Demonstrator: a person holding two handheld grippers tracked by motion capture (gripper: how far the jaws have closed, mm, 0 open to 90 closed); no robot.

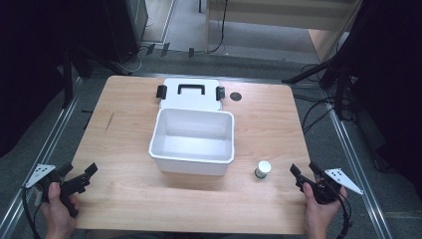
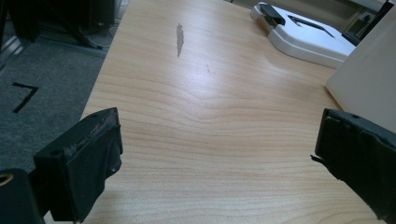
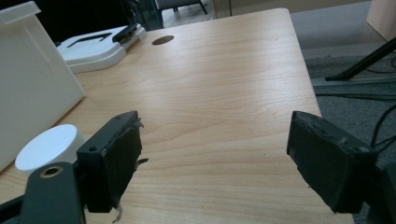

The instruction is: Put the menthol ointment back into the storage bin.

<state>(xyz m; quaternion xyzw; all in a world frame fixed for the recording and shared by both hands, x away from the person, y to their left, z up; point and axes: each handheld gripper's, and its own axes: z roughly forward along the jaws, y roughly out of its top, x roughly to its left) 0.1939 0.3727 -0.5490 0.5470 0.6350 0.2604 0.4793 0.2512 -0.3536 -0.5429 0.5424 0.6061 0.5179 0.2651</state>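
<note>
Left gripper (image 1: 79, 174) and right gripper (image 1: 304, 172) hand-held low, well apart, jaws spread wide.

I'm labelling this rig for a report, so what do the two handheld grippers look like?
Both the left gripper and right gripper are black, each with two blocky fingers whose pads look worn and frayed. Each carries a grey three-cornered plate dotted with small dark marks, and trails a black cable.
</note>
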